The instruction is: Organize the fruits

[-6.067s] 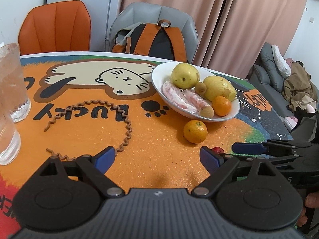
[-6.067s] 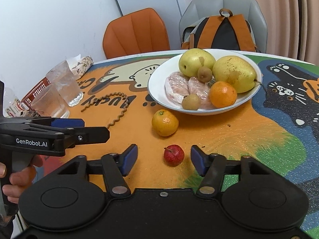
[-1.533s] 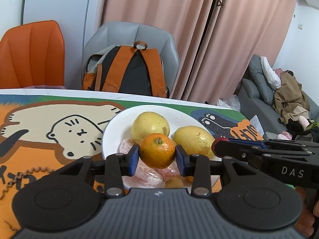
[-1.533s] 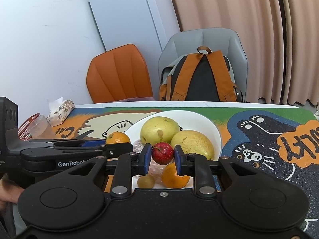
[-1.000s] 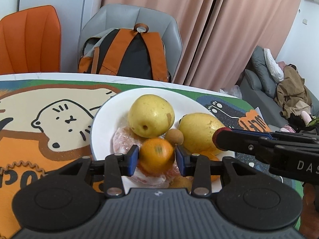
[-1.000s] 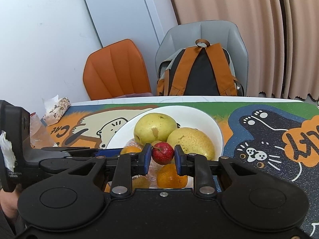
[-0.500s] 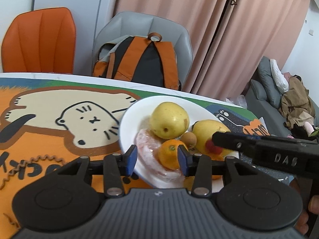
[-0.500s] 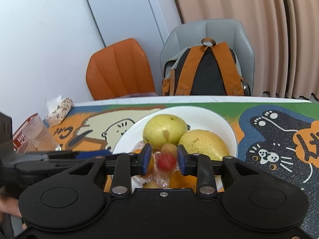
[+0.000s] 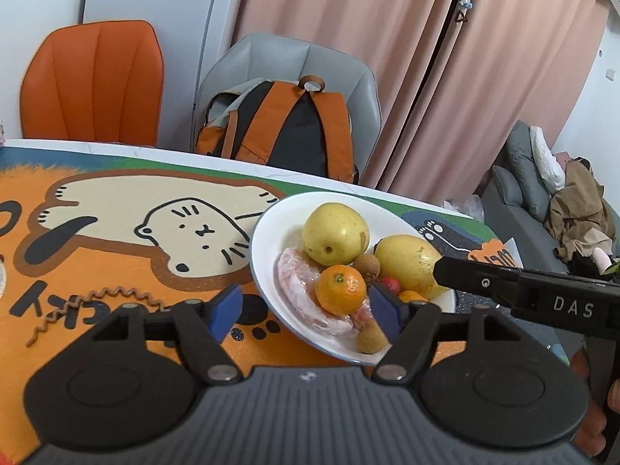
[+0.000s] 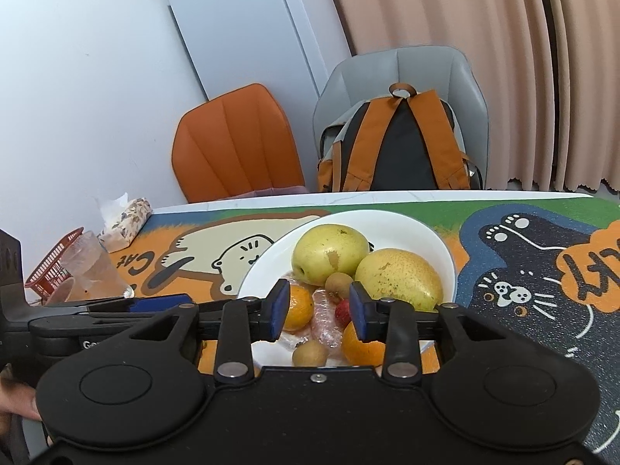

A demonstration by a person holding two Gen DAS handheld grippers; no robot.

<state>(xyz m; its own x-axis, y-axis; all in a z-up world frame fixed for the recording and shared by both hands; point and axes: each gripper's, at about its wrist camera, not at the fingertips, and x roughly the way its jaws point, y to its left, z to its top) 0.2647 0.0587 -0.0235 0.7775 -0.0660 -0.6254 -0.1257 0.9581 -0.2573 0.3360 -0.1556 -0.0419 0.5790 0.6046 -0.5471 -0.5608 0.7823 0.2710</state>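
Fruit fills a glossy white bowl (image 9: 267, 271): two speckled yellow pears (image 10: 329, 252), two dimpled oranges (image 9: 341, 289), two fuzzy brown kiwis (image 10: 310, 353), one small red fruit (image 10: 343, 309), perhaps a lychee, beside plastic-wrapped pink slices. Left gripper (image 9: 306, 312) spreads wide, nothing between; right gripper (image 10: 318, 309) is opening narrowly, clear of the fruit.

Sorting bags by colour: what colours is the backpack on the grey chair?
Black with orange straps and trim; the backpack shows best in the right wrist view.
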